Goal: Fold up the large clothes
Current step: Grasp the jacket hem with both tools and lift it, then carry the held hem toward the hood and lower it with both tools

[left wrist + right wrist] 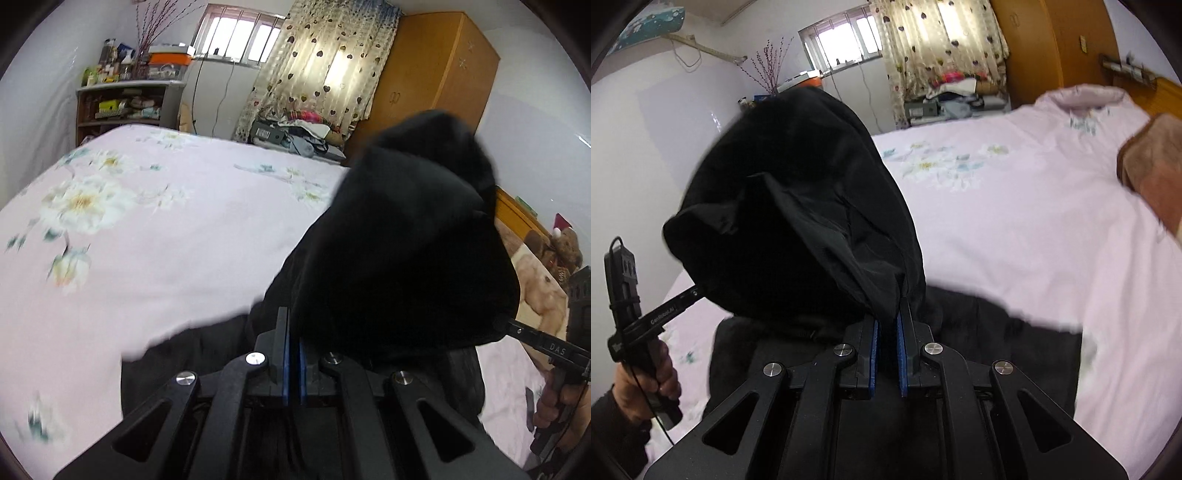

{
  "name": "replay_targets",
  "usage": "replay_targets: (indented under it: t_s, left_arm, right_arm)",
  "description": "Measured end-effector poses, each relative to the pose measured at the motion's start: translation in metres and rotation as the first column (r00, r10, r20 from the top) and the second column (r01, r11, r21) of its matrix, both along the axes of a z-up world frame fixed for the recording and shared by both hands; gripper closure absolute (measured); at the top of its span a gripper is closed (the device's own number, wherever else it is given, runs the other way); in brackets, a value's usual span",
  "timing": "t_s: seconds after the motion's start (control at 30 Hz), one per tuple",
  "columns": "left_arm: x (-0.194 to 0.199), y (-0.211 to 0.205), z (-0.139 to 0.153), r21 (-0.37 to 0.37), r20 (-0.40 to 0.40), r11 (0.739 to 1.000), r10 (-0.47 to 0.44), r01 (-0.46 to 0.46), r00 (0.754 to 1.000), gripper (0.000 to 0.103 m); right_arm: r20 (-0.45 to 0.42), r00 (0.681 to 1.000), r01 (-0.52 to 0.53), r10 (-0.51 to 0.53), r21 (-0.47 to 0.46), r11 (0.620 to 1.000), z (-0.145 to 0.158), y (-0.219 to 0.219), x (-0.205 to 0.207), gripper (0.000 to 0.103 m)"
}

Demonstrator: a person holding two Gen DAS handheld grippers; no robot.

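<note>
A large black garment (406, 240) rises in a hump between my two grippers, and its lower part lies on the bed. In the left wrist view my left gripper (294, 328) is shut, its blue pads pinching the cloth edge that drapes over the right finger. In the right wrist view my right gripper (888, 314) is shut on a bunched fold of the same garment (798, 206). Each view also shows the opposite gripper with its tips buried in the cloth: the right gripper (517, 328) and the left gripper (690, 295), each held by a hand.
The bed (155, 236) has a pink floral sheet. A brown blanket (1156, 170) and a teddy bear (565, 247) lie at the head end. Beyond the bed stand a cluttered shelf (122, 103), a heart-print curtain (317, 62), a clothes pile (306, 133) and a wooden wardrobe (432, 70).
</note>
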State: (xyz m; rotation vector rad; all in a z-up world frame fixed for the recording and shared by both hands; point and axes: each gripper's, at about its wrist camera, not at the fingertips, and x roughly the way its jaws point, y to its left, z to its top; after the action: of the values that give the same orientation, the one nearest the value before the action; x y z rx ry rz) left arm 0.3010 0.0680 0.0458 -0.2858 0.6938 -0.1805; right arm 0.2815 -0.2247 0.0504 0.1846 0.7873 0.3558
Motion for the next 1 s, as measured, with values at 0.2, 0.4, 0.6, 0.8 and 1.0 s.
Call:
replay_targets:
  t_s: [0.2, 0.4, 0.6, 0.8, 1.0]
  left_arm:
    - [-0.06, 0.004, -0.032, 0.018, -0.093, 1.0, 0.015, -0.013, 0.996, 0.099]
    - [-0.105, 0.019, -0.061, 0.039, -0.209, 0.999, 0.045, -0.038, 0.977, 0.098]
    - [-0.131, 0.032, -0.047, 0.023, -0.201, 0.993, 0.121, -0.118, 0.972, 0.098]
    - [-0.097, -0.007, -0.016, 0.01, -0.059, 1.0, 0.008, -0.008, 0.998, 0.071]
    - [-0.081, -0.051, -0.064, -0.003, -0.141, 0.99, -0.14, 0.141, 0.98, 0.071]
  right_arm:
    - [-0.096, 0.995, 0.0, 0.0, 0.001, 1.0, -0.04, -0.007, -0.046, 0.095]
    - [-0.209, 0.978, -0.005, 0.004, -0.005, 1.0, -0.078, -0.019, -0.084, 0.093]
    - [-0.194, 0.981, 0.037, -0.023, 0.07, 0.997, -0.065, -0.035, -0.092, 0.055]
    - [-0.142, 0.99, 0.003, 0.011, 0.093, 0.996, -0.048, -0.001, -0.082, 0.055]
    - [-0.135, 0.988, -0.064, 0.073, 0.067, 0.996, -0.063, 0.039, -0.065, 0.055]
